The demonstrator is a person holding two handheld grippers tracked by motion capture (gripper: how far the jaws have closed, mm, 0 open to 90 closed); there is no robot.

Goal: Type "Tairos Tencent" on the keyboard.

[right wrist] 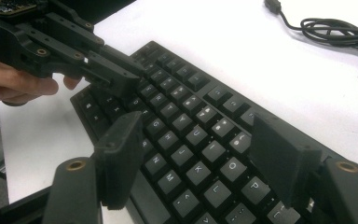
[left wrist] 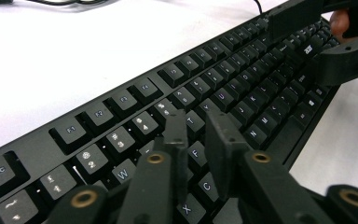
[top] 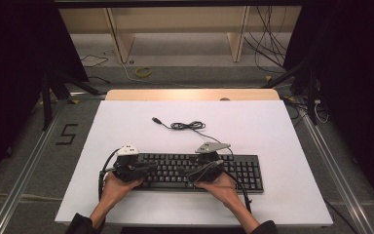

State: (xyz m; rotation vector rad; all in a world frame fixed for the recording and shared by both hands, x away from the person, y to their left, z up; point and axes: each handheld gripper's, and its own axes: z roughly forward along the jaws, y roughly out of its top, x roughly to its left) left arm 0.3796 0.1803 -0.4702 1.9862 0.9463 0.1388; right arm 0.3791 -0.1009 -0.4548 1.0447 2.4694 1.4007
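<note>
A black keyboard (top: 243, 170) lies on the white table top (top: 272, 126), near its front edge. My left gripper (top: 148, 168) hovers over the keyboard's left half. Its jaws stand almost together with nothing between them, just above the T, F and C keys (left wrist: 200, 126). My right gripper (top: 202, 170) is over the keyboard's middle. Its jaws stand wide apart above the letter keys (right wrist: 196, 140), holding nothing. The keyboard's cable (top: 187, 126) lies coiled behind it, with the USB plug (top: 156, 119) loose on the table. Each gripper is held in one of the person's hands.
The white top has bare room behind and to both sides of the keyboard. A wooden strip (top: 192, 94) edges the table's far side. Beyond it are black tripod legs (top: 48, 92), floor cables (top: 268, 44) and a wooden shelf frame (top: 180, 29).
</note>
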